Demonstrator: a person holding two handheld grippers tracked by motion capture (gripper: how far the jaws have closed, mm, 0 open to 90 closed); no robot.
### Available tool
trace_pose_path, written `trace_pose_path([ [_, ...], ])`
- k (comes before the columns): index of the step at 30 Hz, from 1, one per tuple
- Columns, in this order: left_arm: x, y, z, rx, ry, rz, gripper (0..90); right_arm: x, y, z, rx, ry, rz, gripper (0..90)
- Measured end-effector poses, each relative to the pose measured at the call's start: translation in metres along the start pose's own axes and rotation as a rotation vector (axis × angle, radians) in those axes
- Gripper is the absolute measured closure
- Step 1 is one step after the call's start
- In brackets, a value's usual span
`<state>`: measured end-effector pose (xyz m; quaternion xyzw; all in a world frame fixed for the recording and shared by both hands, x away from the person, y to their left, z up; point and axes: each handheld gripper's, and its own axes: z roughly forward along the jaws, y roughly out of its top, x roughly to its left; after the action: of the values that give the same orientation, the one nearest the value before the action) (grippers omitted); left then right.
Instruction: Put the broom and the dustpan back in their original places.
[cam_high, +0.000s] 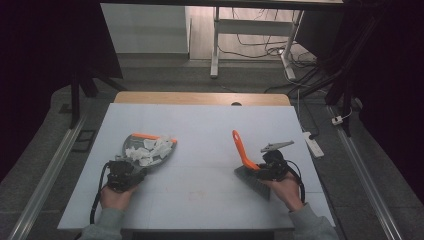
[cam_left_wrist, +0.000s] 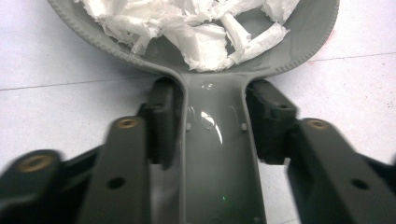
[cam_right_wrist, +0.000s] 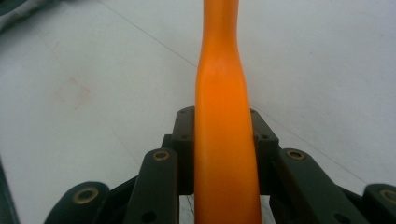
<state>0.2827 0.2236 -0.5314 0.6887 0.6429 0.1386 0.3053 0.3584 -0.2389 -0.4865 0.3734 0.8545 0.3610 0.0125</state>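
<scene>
From the high view, a person's two forearms enter at the bottom edge of a white table; the left gripper sits at the near end of a grey dustpan, whose pan, heaped with white paper scraps, lies just ahead of it, away from the person, with an orange strip along its far rim; the right gripper, well apart on the right side, clasps a small brush with an orange handle that slants up and away from it, its grey bristles lying on the table beside the hand; both hands rest low, wrists near the surface. In the left gripper view, the dustpan handle runs straight along the gripper's own axis between the two black jaws; the pads stand off each side with a slight gap visible, so the grip looks released, handle between the jaws but not pressed; the scraps fill the pan ahead. In the right gripper view, the orange handle rises straight up the middle, jaws clenched against both its sides; bare table lies beyond. The left hand is plainly the nearer to the pan, and any lift would need it to close first.
</scene>
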Motion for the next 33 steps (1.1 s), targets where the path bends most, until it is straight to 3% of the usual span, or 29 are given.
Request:
trace_pose_path([
  [4, 0.0, 0.0, -0.001, -0.01, 0.005, -0.003, 37.7, -0.005, 0.0, 0.0, -0.005, -0.001, 0.019, 70.3],
  [9, -0.002, 0.0, -0.005, -0.037, 0.026, -0.001, 16.0, -0.012, 0.0, 0.002, -0.009, -0.013, 0.027, 69.7],
  [11, -0.002, -0.001, -0.008, -0.042, 0.023, 0.002, 12.7, -0.015, 0.001, 0.002, -0.005, -0.028, 0.017, 69.2],
  [23, -0.002, -0.005, -0.026, -0.083, -0.009, 0.061, 11.7, -0.026, 0.002, 0.004, 0.005, -0.078, -0.019, 60.1],
  [30, 0.001, -0.005, -0.031, -0.1, -0.034, 0.074, 11.7, -0.038, 0.001, 0.007, 0.03, -0.087, 0.005, 51.9],
  [33, 0.002, -0.005, -0.031, -0.101, -0.04, 0.079, 11.7, -0.041, 0.001, 0.008, 0.055, -0.132, 0.0, 48.4],
])
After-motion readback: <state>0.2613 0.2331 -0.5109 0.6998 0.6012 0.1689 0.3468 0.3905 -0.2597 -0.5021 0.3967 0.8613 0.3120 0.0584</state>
